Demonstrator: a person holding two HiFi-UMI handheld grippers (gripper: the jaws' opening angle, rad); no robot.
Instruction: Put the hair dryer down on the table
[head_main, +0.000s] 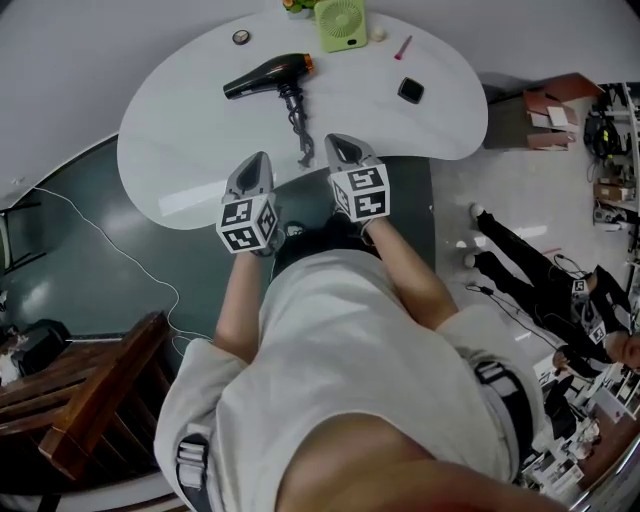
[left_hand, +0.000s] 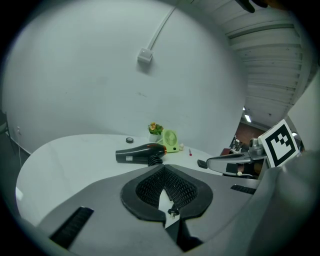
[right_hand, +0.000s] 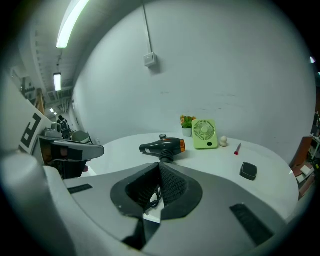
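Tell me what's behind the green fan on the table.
A small potted plant stands just behind the fan, off its left side as seen, with bare wall beyond. The spot straight behind the fan's body is covered in these views.

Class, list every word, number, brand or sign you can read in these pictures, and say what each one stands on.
No text here can be read.
Hair dryer: pale label on its barrel, too blurred to read.
Marker cubes: black-and-white square patterns only, no letters.
Green fan: no legible print.
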